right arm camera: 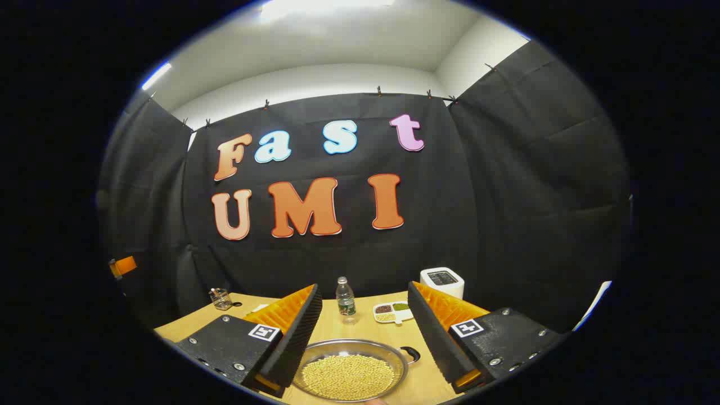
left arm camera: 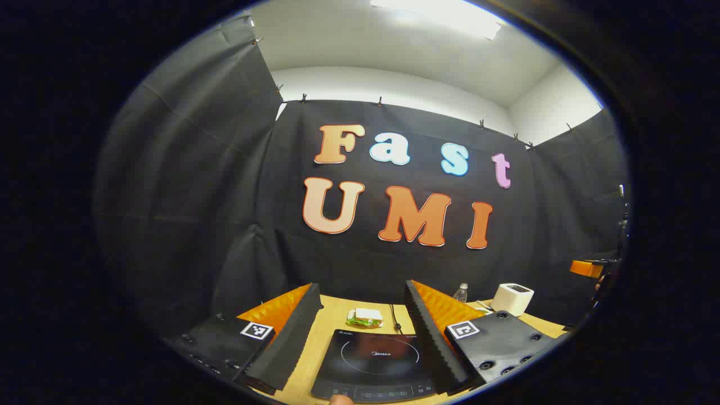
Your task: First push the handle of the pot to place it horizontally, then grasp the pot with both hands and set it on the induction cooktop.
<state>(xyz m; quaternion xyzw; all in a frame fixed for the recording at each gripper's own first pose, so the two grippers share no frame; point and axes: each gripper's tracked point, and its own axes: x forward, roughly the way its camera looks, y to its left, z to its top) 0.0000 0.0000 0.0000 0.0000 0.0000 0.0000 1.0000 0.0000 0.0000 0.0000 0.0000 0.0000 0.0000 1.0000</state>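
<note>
Your left gripper (left arm camera: 363, 343) hangs released over the cooktop (left arm camera: 376, 365); your right gripper (right arm camera: 364, 343), released too, frames the pot (right arm camera: 350, 376) at bottom center.

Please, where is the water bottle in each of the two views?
Left gripper view: the bottle is at the lower right, just left of the white box.
Right gripper view: the bottle is at the lower centre, behind the pot; the white box is to its right.
Shared landmark: the white box.

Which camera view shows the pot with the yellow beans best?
The right gripper view: the pot lies between the open right gripper fingers, its handle visible. The left gripper view looks at the induction cooktop instead.
</note>
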